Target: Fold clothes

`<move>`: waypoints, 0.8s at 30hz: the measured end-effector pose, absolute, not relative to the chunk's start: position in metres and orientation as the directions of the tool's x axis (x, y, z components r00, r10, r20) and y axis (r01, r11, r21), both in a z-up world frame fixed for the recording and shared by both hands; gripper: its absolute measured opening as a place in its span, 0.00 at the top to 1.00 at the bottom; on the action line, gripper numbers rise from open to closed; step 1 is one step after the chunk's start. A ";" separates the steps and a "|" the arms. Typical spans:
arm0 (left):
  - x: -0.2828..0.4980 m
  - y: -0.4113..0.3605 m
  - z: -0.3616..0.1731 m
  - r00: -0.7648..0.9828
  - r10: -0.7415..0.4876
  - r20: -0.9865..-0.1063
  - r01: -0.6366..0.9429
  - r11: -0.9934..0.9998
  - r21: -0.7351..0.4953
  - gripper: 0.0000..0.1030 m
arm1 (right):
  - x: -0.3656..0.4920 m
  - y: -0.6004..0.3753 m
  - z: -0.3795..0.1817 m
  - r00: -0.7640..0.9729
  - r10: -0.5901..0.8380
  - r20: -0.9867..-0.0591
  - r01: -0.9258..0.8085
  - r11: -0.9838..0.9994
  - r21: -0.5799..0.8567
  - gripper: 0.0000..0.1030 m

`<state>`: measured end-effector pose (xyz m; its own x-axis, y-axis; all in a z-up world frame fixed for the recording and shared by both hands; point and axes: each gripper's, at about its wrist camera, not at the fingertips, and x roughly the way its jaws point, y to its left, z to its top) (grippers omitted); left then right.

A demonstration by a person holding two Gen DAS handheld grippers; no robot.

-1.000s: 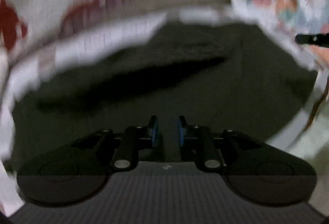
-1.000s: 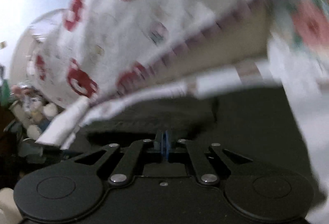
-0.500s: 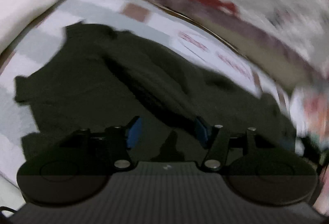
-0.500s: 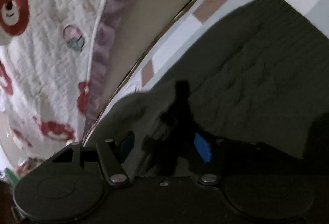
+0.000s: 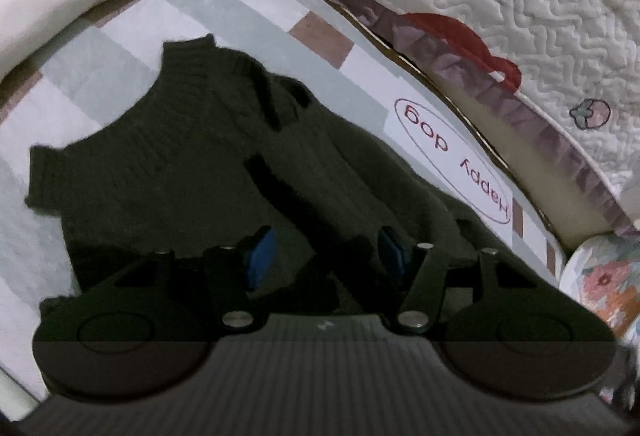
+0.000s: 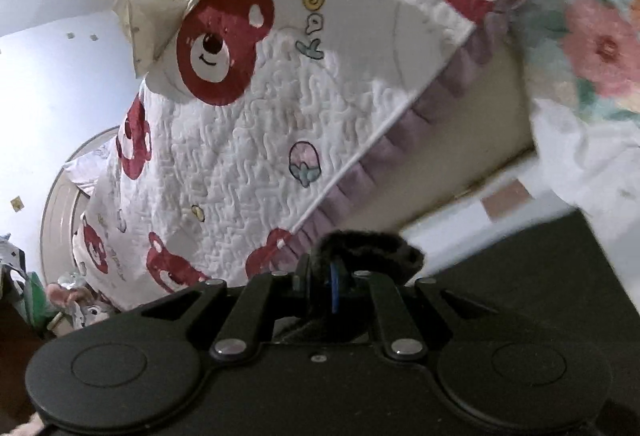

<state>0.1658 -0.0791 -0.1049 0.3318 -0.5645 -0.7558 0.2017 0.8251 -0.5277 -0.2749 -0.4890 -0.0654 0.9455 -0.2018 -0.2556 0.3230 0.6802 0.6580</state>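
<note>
Since half a second ago the right gripper [image 6: 335, 290] has swung up off the flat knit, and its fingers are closing, clamped on a dark fold of the sweater [image 6: 370, 248] bunched just past the tips at 12 o'clock. The left gripper [image 5: 324, 256] has its fingers apart, with nothing gripped, above the sweater [image 5: 180, 155], which lies spread on the pale patchwork bed sheet [image 5: 248, 15] toward 10 o'clock. A white bear-print quilt [image 6: 248, 139] lies beyond.
</note>
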 end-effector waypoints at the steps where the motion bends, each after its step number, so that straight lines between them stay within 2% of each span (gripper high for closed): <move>1: 0.167 -0.076 -0.109 0.332 -0.573 -0.749 0.186 0.819 -0.543 0.46 | -0.289 -0.482 -0.065 0.941 -0.207 -0.269 0.337 0.671 0.661 0.89; 7: 0.171 -0.065 -0.134 0.322 -0.605 -0.728 0.113 0.788 -0.605 0.46 | -0.318 -0.447 -0.144 0.805 -0.107 -0.584 0.552 0.496 0.670 0.89; 8: 0.172 -0.066 -0.135 0.323 -0.606 -0.727 0.116 0.788 -0.605 0.46 | -0.319 -0.450 -0.145 0.787 -0.123 -0.605 0.580 0.483 0.656 0.85; 11: 0.172 -0.066 -0.131 0.338 -0.614 -0.713 0.166 0.785 -0.597 0.45 | -0.320 -0.460 -0.146 0.728 -0.171 -0.664 0.659 0.444 0.608 0.84; 13: 0.170 -0.066 -0.126 0.352 -0.623 -0.698 0.221 0.780 -0.585 0.43 | -0.315 -0.471 -0.123 0.664 -0.272 -0.697 0.721 0.481 0.499 0.77; 15: 0.165 -0.065 -0.122 0.365 -0.624 -0.691 0.271 0.781 -0.562 0.43 | -0.306 -0.477 -0.101 0.634 -0.339 -0.695 0.736 0.541 0.408 0.73; 18: 0.158 -0.062 -0.121 0.350 -0.655 -0.670 0.326 0.756 -0.568 0.43 | -0.270 -0.481 -0.071 0.688 -0.312 -0.655 0.646 0.674 0.358 0.73; 19: 0.155 -0.062 -0.122 0.326 -0.678 -0.659 0.337 0.734 -0.589 0.43 | -0.252 -0.478 -0.063 0.717 -0.262 -0.646 0.582 0.734 0.350 0.67; 20: 0.153 -0.062 -0.124 0.302 -0.700 -0.647 0.346 0.713 -0.609 0.43 | -0.227 -0.469 -0.055 0.751 -0.213 -0.625 0.504 0.797 0.333 0.56; 22: 0.147 -0.062 -0.127 0.274 -0.734 -0.621 0.344 0.678 -0.650 0.44 | -0.182 -0.447 -0.042 0.807 -0.115 -0.579 0.349 0.884 0.311 0.45; 24: 0.143 -0.060 -0.130 0.251 -0.756 -0.605 0.343 0.654 -0.674 0.44 | -0.140 -0.424 -0.039 0.837 0.011 -0.548 0.207 0.919 0.336 0.43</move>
